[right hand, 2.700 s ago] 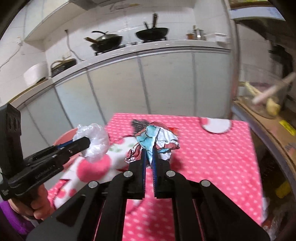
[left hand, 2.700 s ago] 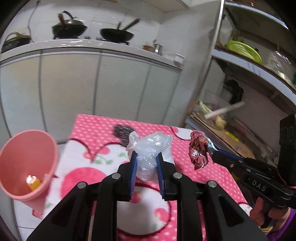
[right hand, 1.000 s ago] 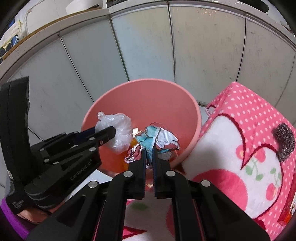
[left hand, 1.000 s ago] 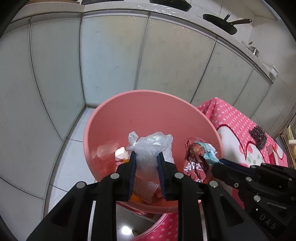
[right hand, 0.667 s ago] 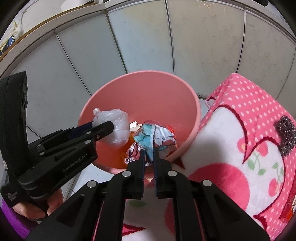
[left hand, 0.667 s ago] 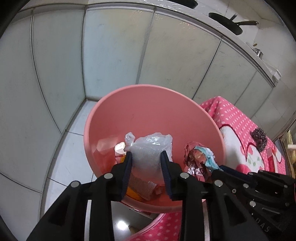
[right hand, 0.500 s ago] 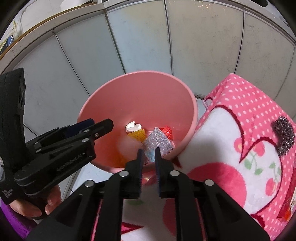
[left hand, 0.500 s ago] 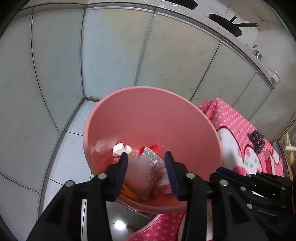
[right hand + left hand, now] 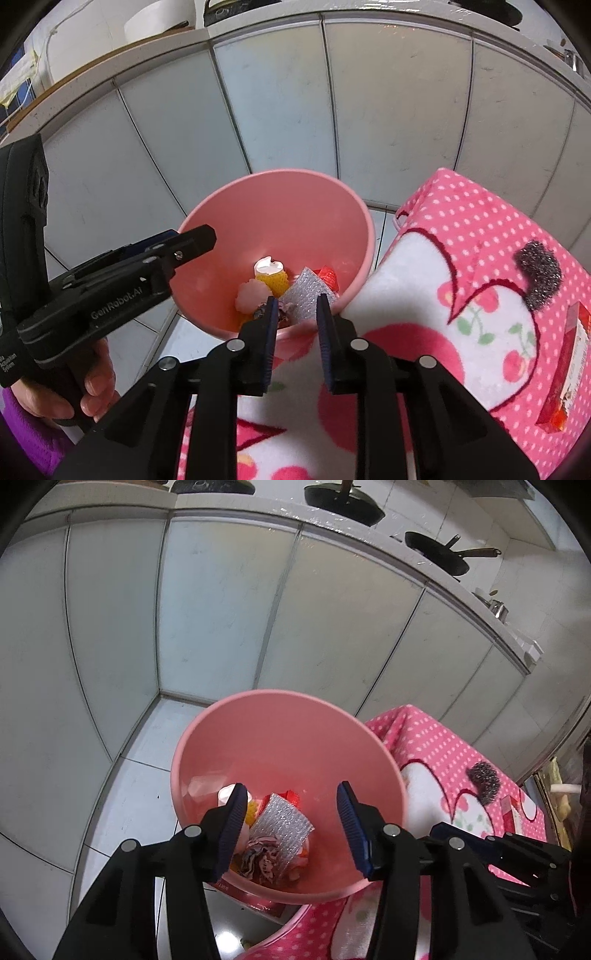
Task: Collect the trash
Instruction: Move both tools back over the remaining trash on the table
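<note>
Over the pink bin [image 9: 280, 738], both sets of tongs, tips pointing down into its mouth. Left gripper [image 9: 291, 825]: jaws wide and opening further, nothing between the pads, only the bin's contents seen through the gap. Right gripper [image 9: 294, 319]: jaws narrow but parted, opening too, likewise empty, hanging just above the bin's near rim beside the table edge.

In the bin, at the bottom: a crumpled foil wrapper [image 9: 260, 860], a silvery bubble-wrap piece [image 9: 284, 823], a yellow netted item with a white top [image 9: 271, 275], a pale pinkish lump [image 9: 251, 295], a scrap of red [image 9: 328, 277]. All lying loose, clear of both tongs.

Next trash, by judgement: a red and white packet [image 9: 570, 363] flat on the pink dotted tablecloth [image 9: 480, 236], far to the right in the right wrist view, well apart from the bin. Long axis running roughly away from the camera, along the right-hand side of the table. Close to it, towards the far edge, a steel scouring ball [image 9: 539, 275], probably a kitchen thing rather than rubbish. Nearer by far to the right gripper than to the left, so likely a job for the right: swing away from the bin, jaws set across the packet's narrow width
</note>
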Motion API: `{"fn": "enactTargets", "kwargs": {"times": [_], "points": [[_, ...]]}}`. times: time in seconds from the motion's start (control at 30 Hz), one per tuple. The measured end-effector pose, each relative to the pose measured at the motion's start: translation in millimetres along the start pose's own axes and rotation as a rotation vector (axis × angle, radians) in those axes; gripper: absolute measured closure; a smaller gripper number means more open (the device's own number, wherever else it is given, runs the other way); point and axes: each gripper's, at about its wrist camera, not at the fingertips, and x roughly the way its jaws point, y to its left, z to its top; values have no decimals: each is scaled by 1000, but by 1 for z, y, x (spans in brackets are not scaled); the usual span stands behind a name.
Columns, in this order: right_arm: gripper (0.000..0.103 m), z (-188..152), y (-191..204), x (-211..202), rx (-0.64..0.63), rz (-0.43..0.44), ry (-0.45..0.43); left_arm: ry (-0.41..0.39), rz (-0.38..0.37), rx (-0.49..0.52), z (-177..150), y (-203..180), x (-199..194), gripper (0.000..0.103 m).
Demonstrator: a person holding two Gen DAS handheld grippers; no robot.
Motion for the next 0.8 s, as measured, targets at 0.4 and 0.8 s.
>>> {"fn": "enactTargets", "kwargs": {"times": [0.4, 0.8], "points": [[81, -6, -5, -40, 30, -25, -76, -80, -25, 27, 5, -7, -40, 53], [81, -21, -17, -76, 66, -35, -134, -138, -58, 68, 6, -29, -71, 55]]}}
